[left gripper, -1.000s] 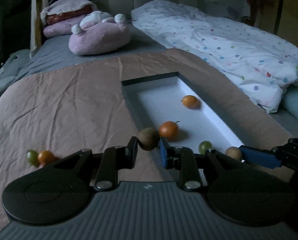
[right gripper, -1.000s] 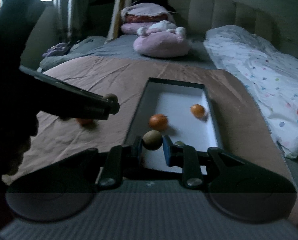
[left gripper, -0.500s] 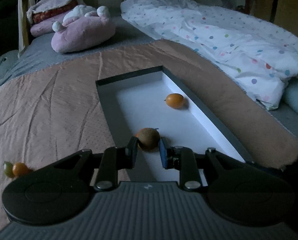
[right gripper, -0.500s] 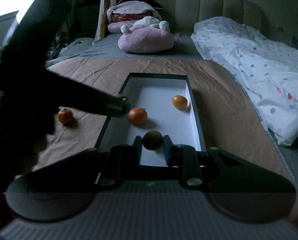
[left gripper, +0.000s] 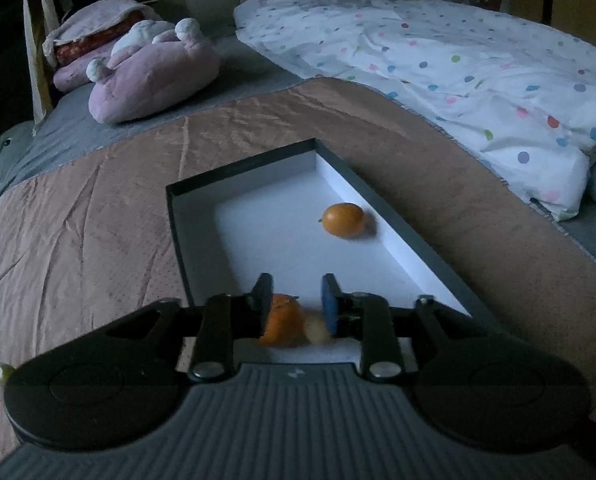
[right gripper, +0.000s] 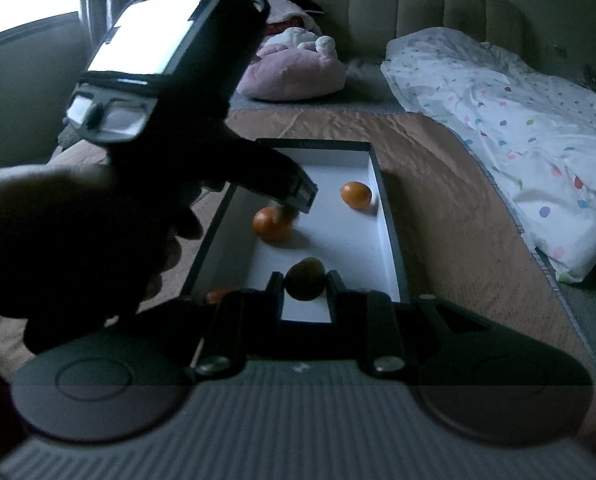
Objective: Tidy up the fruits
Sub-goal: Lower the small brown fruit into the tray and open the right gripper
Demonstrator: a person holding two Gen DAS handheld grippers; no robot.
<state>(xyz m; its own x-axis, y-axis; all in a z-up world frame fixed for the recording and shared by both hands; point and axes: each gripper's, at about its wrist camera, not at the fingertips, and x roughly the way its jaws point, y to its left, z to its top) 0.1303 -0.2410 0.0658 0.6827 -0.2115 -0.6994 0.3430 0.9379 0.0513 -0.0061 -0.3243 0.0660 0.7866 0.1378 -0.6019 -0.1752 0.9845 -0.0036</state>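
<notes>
A dark-rimmed white tray [left gripper: 418,236] lies on the brown blanket. My left gripper [left gripper: 294,292] hangs low over its near end and its jaws are opening. No fruit is pressed between the pads. Just below them a blurred tan-brown fruit [left gripper: 318,332] sits beside an orange fruit [left gripper: 282,326]. A small oval orange fruit [left gripper: 344,220] rests farther back by the right wall. In the right wrist view my right gripper [right gripper: 304,276] is shut on a dark greenish-brown fruit [right gripper: 306,280] above the tray's near end [right gripper: 390,232]. The left gripper [right gripper: 302,196] reaches in from the left there.
A green fruit [left gripper: 4,372] lies on the blanket at far left, and an orange fruit [right gripper: 218,295] sits just outside the tray's left wall. A pink plush toy [left gripper: 154,80] and a spotted duvet [left gripper: 458,80] lie behind. A person's hand [right gripper: 78,240] fills the left.
My left gripper has moved farther over the tray and lower, and its jaws have parted, letting go of the brown fruit. The right gripper keeps its fruit and has hardly moved.
</notes>
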